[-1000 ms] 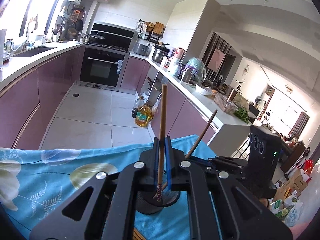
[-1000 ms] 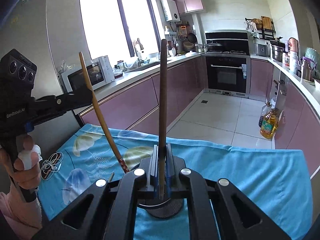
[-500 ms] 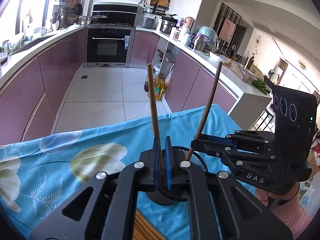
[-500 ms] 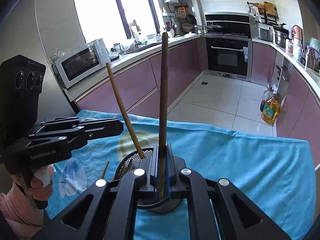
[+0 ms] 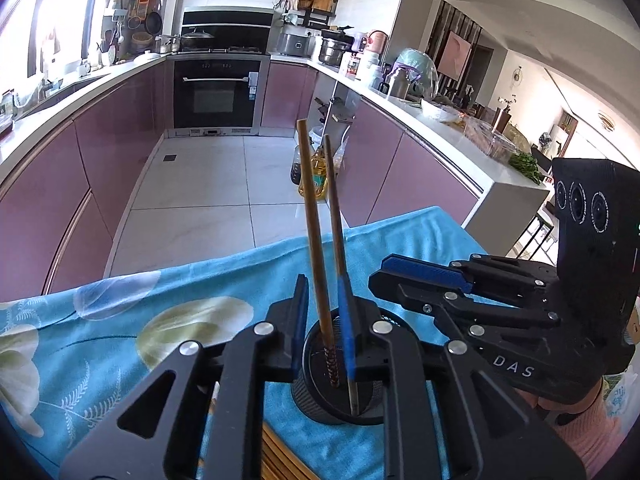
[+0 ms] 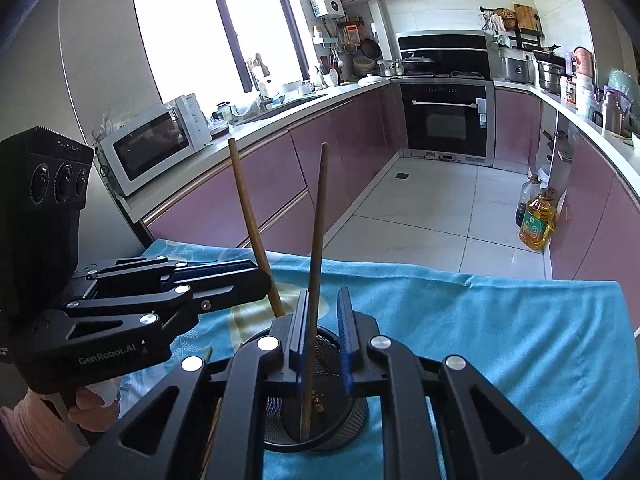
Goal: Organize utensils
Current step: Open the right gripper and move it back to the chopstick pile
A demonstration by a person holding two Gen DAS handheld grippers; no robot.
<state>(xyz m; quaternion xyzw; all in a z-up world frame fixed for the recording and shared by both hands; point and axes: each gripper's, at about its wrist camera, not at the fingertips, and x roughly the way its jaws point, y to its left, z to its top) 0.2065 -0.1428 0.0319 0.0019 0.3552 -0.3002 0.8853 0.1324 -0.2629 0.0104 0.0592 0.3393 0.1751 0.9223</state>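
- Between my left gripper's [image 5: 324, 328] fingers stands one chopstick [image 5: 316, 248], its patterned tip already down inside the mesh holder [image 5: 362, 410]; the jaws are opening and the pads look clear of the stick.
- Between my right gripper's [image 6: 324, 340] fingers the second chopstick [image 6: 316, 248] also stands with its lower end in the holder; these jaws are opening too, and the stick leans on the left pad rather than being pinched.
- Beneath both grippers, the holder sits on the blue floral cloth [image 6: 500, 328], and both sticks lean upright inside it, close together.
- Beside the holder, more brown sticks [image 5: 276, 456] lie on the cloth at the near edge, not yet put away.
- Beyond the cloth lie the tiled floor, an oil bottle [image 6: 536, 224] and the oven [image 5: 218, 94], all well apart from the work.
- Step in hand, in my judgement: releasing the pair into the holder.
- Next move calls for spreading both jaws fully, then lifting straight off along the sticks so neither is dragged out or the holder tipped, then turning to the loose sticks.
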